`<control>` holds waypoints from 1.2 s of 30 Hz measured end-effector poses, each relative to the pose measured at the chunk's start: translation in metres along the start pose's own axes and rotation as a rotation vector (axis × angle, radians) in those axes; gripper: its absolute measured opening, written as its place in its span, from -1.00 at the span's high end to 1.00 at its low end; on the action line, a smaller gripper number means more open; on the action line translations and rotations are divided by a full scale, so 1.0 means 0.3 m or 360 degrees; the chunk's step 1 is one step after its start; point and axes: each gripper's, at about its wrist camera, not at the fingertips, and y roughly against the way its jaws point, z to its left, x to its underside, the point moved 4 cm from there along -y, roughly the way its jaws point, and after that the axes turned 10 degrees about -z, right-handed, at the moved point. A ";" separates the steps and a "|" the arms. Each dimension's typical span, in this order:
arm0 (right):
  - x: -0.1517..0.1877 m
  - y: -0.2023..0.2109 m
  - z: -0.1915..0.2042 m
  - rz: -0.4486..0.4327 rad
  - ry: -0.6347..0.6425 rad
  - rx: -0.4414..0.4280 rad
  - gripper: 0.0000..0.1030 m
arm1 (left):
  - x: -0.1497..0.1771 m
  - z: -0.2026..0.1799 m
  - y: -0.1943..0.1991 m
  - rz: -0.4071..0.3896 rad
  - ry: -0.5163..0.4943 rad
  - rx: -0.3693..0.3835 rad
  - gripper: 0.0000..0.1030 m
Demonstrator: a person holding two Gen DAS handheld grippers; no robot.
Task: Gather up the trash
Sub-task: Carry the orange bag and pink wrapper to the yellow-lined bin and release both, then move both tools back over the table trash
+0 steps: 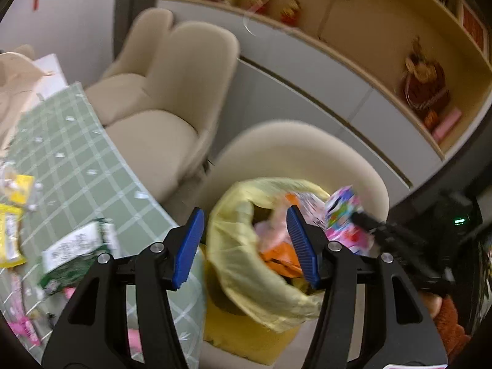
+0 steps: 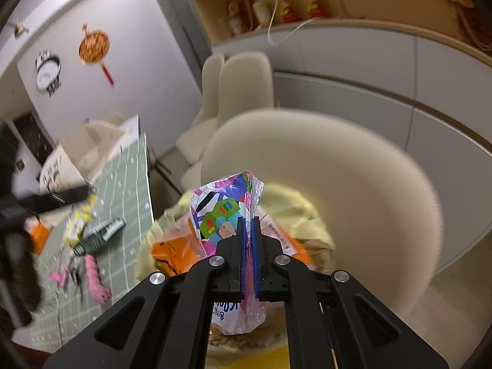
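Green checked tablecloth (image 1: 77, 160) at left is littered. Right gripper (image 2: 248, 224) pinches a colourful wrapper (image 2: 221, 206) over the yellow-lined bin (image 1: 240, 246), frame centre; left gripper (image 1: 246, 236) gapes empty. Bin's heaped, so it might slide off.

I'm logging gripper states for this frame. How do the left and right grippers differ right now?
The left gripper is open with a wide gap and holds nothing; the right gripper is shut on a colourful wrapper. The left frames the yellow-lined bin beside the table; the right holds its wrapper above that bin. Both have blue pads on black fingers.
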 end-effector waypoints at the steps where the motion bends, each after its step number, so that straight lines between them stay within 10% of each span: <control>1: 0.011 -0.032 0.008 0.0041 0.0027 0.0009 0.89 | -0.001 0.016 0.023 -0.0027 0.0007 -0.0023 -0.04; 14: 0.130 -0.238 -0.024 0.0409 0.0197 0.0225 0.89 | 0.016 0.284 0.201 -0.0103 0.0208 -0.0197 -0.04; 20: 0.114 -0.188 0.014 0.0330 0.0115 0.0222 0.81 | 0.033 0.349 0.229 -0.0102 0.0241 -0.0175 -0.05; 23: 0.091 -0.131 0.034 0.0263 0.0054 0.0190 0.19 | 0.042 0.380 0.247 -0.0099 0.0246 -0.0160 -0.05; 36: 0.023 0.181 0.347 -0.0070 0.0034 0.0245 0.17 | 0.103 0.659 0.444 -0.0200 0.0154 -0.0210 -0.08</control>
